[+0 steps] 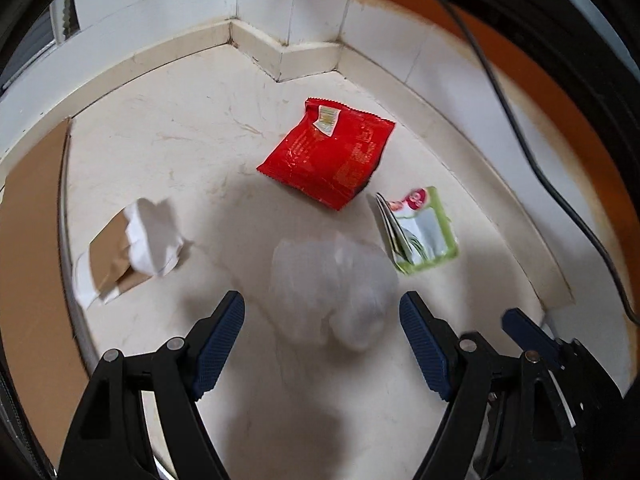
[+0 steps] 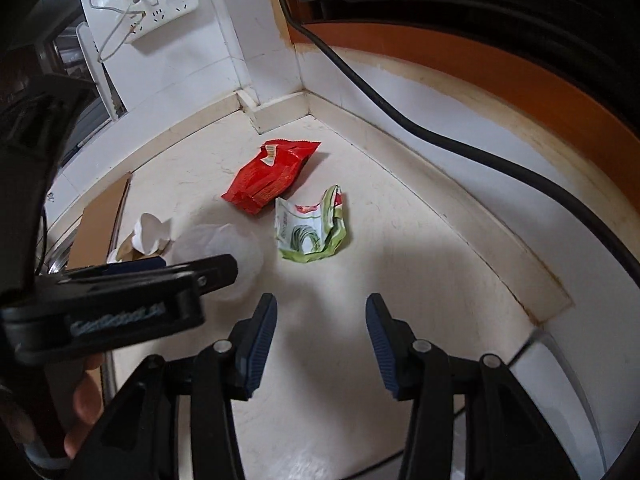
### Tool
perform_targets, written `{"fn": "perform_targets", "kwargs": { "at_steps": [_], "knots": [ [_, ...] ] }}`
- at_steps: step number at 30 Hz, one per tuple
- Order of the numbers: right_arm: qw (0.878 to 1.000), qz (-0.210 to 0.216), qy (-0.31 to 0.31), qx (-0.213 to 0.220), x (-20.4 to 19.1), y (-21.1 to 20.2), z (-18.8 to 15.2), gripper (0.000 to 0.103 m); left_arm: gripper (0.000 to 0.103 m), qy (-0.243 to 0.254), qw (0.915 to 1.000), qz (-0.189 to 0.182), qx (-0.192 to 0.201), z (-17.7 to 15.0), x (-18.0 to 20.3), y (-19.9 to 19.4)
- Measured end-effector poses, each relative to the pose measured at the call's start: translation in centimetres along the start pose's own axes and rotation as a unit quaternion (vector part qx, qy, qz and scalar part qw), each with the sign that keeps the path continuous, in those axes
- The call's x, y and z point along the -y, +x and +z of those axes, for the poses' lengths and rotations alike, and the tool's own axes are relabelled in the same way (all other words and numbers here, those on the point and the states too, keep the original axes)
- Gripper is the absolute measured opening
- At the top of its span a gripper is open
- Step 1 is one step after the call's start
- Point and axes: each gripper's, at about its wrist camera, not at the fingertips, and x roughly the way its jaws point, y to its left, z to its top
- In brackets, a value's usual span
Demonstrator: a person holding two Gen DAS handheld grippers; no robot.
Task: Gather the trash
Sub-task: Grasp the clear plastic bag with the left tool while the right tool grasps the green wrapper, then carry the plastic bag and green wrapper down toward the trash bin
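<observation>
Trash lies on a cream floor in a room corner. A red snack bag (image 1: 330,156) (image 2: 269,174) lies farthest. A green and white wrapper (image 1: 418,230) (image 2: 311,226) lies to its right. A translucent plastic bag (image 1: 336,288) (image 2: 222,252) lies between and just beyond my left gripper's open jaws (image 1: 322,334). A crumpled white and brown paper (image 1: 134,242) (image 2: 149,236) lies to the left. My right gripper (image 2: 321,330) is open and empty, short of the green wrapper. The left gripper's finger (image 2: 160,276) shows in the right wrist view.
A flat cardboard sheet (image 1: 34,240) (image 2: 100,220) lies along the left wall. A black cable (image 2: 440,136) runs along the right wall above the skirting. A power strip (image 2: 154,8) hangs on the far wall. The right gripper's finger (image 1: 528,328) shows at the left view's right edge.
</observation>
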Motion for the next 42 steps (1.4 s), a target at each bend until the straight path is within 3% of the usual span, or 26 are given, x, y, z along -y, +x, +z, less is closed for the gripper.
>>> {"fn": "perform_targets", "kwargs": {
  "at_steps": [1, 4, 7, 15, 25, 27, 29, 30, 35, 42],
  "knots": [
    [1.0, 0.001, 0.0, 0.002, 0.1, 0.2, 0.2, 0.05, 0.076, -0.001, 1.0, 0.0, -0.001, 0.2, 0.0, 0.4],
    [1.0, 0.003, 0.003, 0.003, 0.3, 0.8, 0.7, 0.055, 0.04, -0.012, 0.9997, -0.017, -0.016, 0.4, -0.4, 1.6],
    [1.0, 0.003, -0.001, 0.007, 0.1, 1.5, 1.4, 0.064, 0.032, -0.027, 0.9994, -0.023, -0.003, 0.3, -1.3, 1.3],
    [1.0, -0.009, -0.022, 0.01, -1.0, 4.3, 3.4, 0.07, 0.029, -0.044, 0.9982, -0.005, 0.039, -0.3, -3.7, -1.6],
    [0.997, -0.051, -0.046, -0.02, -1.9, 8.8, 4.7, 0.073, 0.029, -0.06, 0.9971, -0.005, 0.047, -1.7, -5.2, -4.1],
    [0.998, -0.046, -0.04, -0.017, -1.7, 8.6, 4.7, 0.068, 0.029, -0.062, 0.9969, -0.009, 0.048, -2.2, -5.1, -4.5],
    [0.998, -0.041, -0.036, -0.009, -1.5, 8.2, 4.5, 0.03, 0.029, -0.061, 0.9968, -0.009, 0.051, -2.6, -5.0, -5.1],
    [0.999, -0.037, -0.035, -0.01, -1.4, 8.0, 4.5, 0.027, 0.029, -0.059, 0.9968, -0.009, 0.053, -2.9, -4.9, -5.5],
    [1.0, -0.013, -0.027, -0.007, -1.3, 6.2, 3.5, 0.02, 0.029, -0.058, 0.9961, -0.013, 0.066, -4.5, -4.4, -7.8],
    [0.999, 0.025, -0.034, 0.004, -2.2, 0.8, -1.8, 0.019, 0.029, -0.049, 0.995, -0.04, 0.077, -8.5, -3.7, -11.6]
  ]
}}
